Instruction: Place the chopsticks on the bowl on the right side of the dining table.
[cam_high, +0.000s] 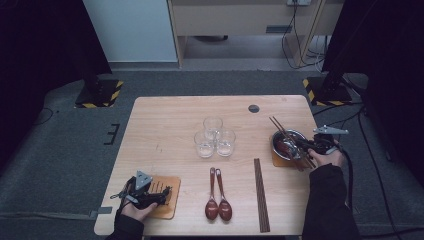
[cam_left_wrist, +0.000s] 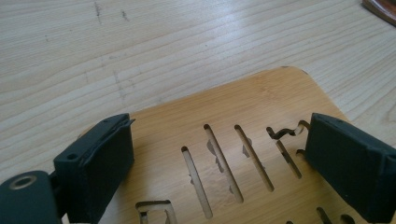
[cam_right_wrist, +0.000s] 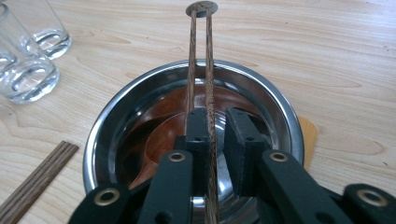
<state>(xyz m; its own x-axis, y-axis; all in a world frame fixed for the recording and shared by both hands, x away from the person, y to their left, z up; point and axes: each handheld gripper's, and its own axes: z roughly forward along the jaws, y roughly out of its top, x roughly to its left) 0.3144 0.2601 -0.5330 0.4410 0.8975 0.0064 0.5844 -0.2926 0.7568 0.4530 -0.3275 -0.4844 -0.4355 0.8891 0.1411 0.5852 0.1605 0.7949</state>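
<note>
On the pale wooden table (cam_high: 165, 125), seen from the high view, three clear glasses (cam_high: 214, 136) stand close together in the middle, two brown spoons (cam_high: 218, 202) lie side by side near the front edge, and a pair of dark chopsticks (cam_high: 261, 195) lies just to their right. At the front left, the left gripper (cam_high: 161, 194) rests over a slotted wooden coaster (cam_high: 169, 199). At the right side, the right gripper (cam_high: 300, 146) sits at a shiny metal bowl (cam_high: 286, 141) that stands on another wooden coaster (cam_high: 278, 160), and a second pair of chopsticks (cam_high: 281, 129) lies slanted across that bowl. Grey carpet (cam_high: 75, 145) lies around the table, with black stands on yellow and black striped feet (cam_high: 99, 93) behind it and cables (cam_high: 300, 45) on the floor by a light wall. From the left gripper view, the two black jaws stand wide apart over the slotted coaster (cam_left_wrist: 224, 135), with nothing pinched between them, and the scratched wood grain of the table (cam_left_wrist: 140, 46) runs beyond. From the right gripper view, the jaws are narrow with a small gap, and the chopsticks (cam_right_wrist: 201, 70) run between them over the bowl (cam_right_wrist: 280, 107); one stick lies against the left jaw, but I cannot tell if the jaws squeeze them. A brown wooden dish (cam_right_wrist: 163, 130) sits inside the bowl, and two glasses (cam_right_wrist: 28, 60) stand to the left.
</note>
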